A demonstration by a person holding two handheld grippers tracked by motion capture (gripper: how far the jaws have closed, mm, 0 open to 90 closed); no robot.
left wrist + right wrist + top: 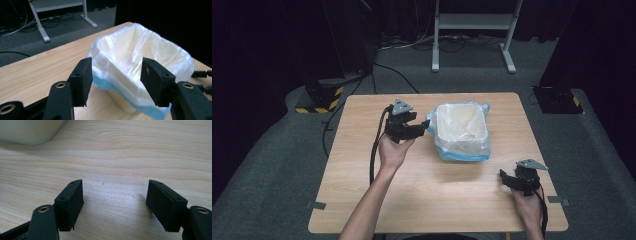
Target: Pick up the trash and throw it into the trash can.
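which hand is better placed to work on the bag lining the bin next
Left, probably. The left gripper is right beside the bag-lined bin, jaws open toward its rim. The right gripper sits apart near the table edge.

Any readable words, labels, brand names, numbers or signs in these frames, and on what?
None: no text can be read in any view.
The small white plastic bin and its clear, blue-tinted plastic liner bag bear no print.
The light wooden table is unmarked.
The yellow-and-black striped tape on the black base on the floor is a pattern, not lettering.
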